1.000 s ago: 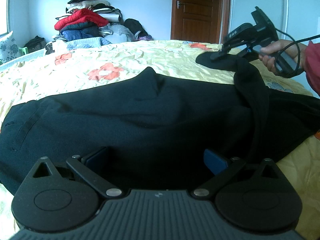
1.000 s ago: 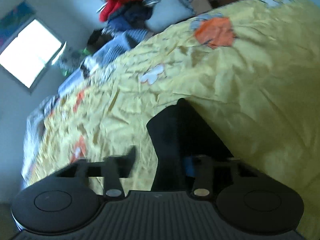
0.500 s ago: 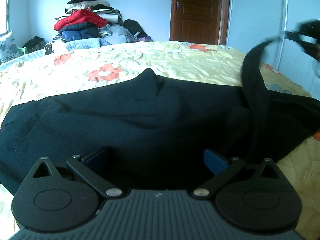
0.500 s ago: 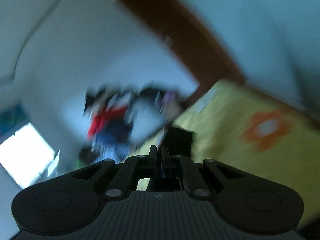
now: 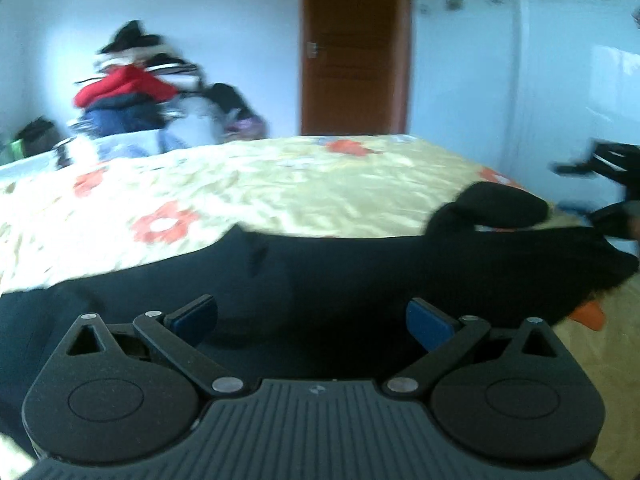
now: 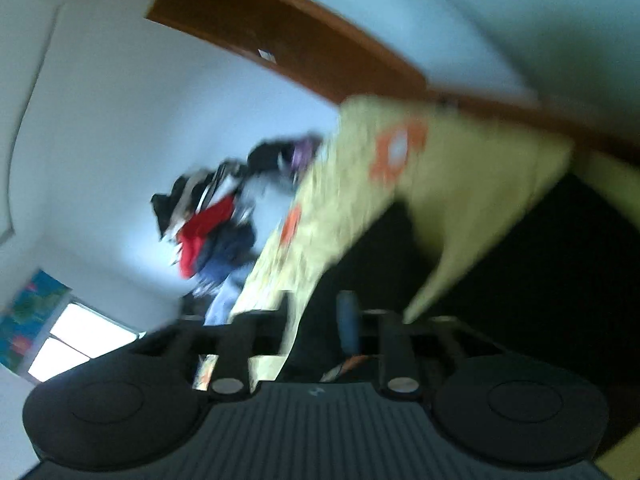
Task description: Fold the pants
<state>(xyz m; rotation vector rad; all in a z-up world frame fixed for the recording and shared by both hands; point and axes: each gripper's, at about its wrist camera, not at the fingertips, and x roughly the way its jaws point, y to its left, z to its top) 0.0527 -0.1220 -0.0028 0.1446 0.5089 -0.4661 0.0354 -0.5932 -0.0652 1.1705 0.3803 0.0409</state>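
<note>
The black pants (image 5: 320, 268) lie across the yellow flowered bedspread (image 5: 280, 184) in the left wrist view, with one leg end bunched in a lump (image 5: 492, 204) at the right. My left gripper (image 5: 312, 318) is open just above the pants, blue pads wide apart and empty. My right gripper (image 6: 304, 316) shows blurred and tilted in the right wrist view, jaws apart, with black pants cloth (image 6: 520, 280) below and to its right. It also shows as a dark blur at the right edge of the left wrist view (image 5: 600, 168).
A pile of clothes (image 5: 132, 92) with a red jacket on top sits beyond the bed's far left corner. A brown door (image 5: 356, 48) is behind the bed, and a white wardrobe (image 5: 540, 80) stands to the right. A window (image 6: 76, 340) shows in the right wrist view.
The right gripper had lifted the pant leg shut in its jaws, then opened; the leg has dropped into a lump on the pants. The left gripper has lifted and stays open.
</note>
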